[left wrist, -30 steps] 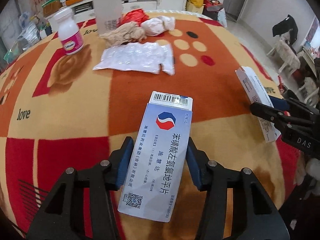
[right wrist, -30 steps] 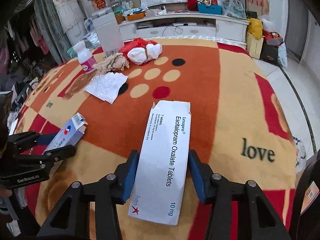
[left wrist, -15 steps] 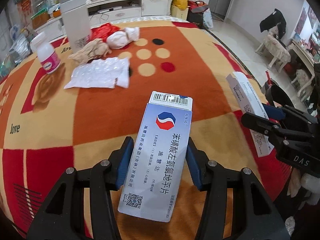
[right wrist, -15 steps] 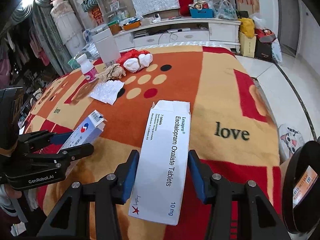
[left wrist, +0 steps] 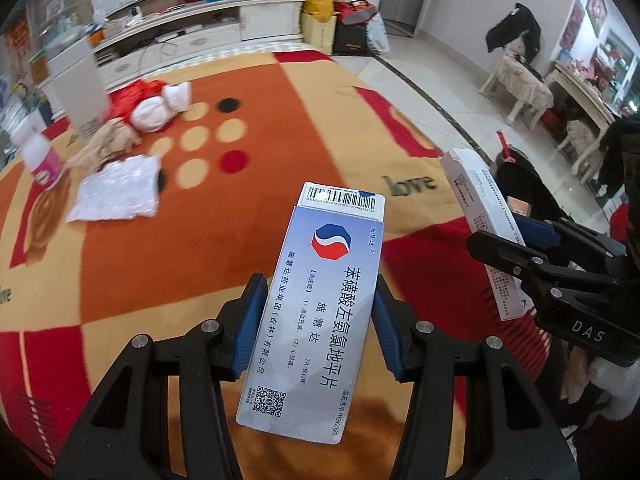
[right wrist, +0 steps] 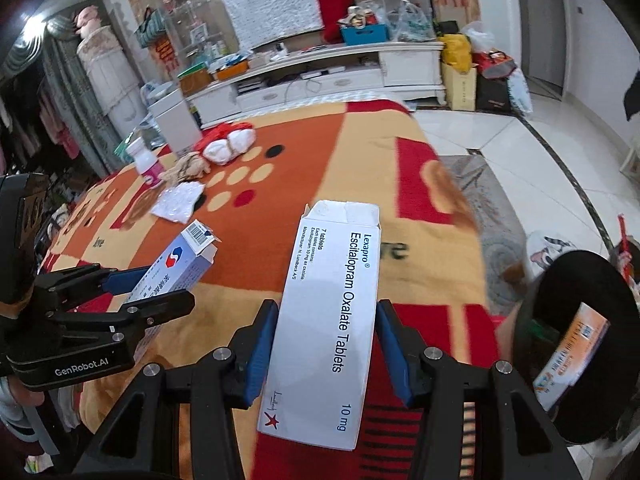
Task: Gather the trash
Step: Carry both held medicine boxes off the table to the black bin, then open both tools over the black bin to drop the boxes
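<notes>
Carrying both cartons binward; left gripper (left wrist: 318, 312) pinching the blue box (left wrist: 320, 308), right gripper (right wrist: 326, 344) pinching the Lexapro box (right wrist: 330, 312); keep squeezing till over the black bin (right wrist: 580, 344).

A patterned cloth (left wrist: 120, 280) in orange, red and cream, with dots and the word "love", covers the table. Behind it a long white cabinet (right wrist: 340, 76) runs along the wall; a blue basket (right wrist: 365, 34) and a white quilted panel (right wrist: 276, 14) sit on top of it. Yellow and dark bags (right wrist: 472, 68) stand on the floor at the cabinet's right end. In the left wrist view, a stool with a pale cover (left wrist: 520, 80) stands on the white tiled floor (left wrist: 452, 76), dark clothing draped above it.
</notes>
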`<state>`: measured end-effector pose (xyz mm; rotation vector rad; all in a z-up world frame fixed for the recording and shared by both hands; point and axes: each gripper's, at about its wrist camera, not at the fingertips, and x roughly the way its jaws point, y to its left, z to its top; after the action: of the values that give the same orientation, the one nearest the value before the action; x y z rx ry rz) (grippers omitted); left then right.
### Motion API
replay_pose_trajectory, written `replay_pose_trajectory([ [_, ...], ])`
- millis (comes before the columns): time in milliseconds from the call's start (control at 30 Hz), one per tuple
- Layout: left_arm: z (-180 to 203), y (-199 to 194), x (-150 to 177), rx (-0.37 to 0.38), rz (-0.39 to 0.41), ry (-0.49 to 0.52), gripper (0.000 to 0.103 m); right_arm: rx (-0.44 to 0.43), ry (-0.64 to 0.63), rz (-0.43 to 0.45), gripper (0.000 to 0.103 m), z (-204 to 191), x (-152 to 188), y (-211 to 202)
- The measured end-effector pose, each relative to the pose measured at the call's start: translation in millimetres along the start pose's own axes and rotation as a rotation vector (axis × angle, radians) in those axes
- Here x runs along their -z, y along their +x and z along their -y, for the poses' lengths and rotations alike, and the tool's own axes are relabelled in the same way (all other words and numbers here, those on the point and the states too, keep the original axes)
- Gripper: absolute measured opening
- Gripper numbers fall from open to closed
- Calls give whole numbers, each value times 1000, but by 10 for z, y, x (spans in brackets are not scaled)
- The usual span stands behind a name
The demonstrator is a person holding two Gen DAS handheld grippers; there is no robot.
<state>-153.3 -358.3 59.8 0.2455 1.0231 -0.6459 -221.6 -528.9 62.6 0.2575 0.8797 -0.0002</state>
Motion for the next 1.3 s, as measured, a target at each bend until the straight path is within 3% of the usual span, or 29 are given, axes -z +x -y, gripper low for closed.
replay_pose_trajectory([
  [433, 755, 251, -292, 97, -11, 78, 50, 88, 115, 22, 48, 766, 145, -282],
  [933, 1567, 551, -681, 269, -34, 70, 50, 256, 279, 29, 48, 1878, 402, -666],
  [1300, 2005, 679, -908, 371, -34, 62, 50, 292, 346, 28, 48, 2203, 488, -694],
])
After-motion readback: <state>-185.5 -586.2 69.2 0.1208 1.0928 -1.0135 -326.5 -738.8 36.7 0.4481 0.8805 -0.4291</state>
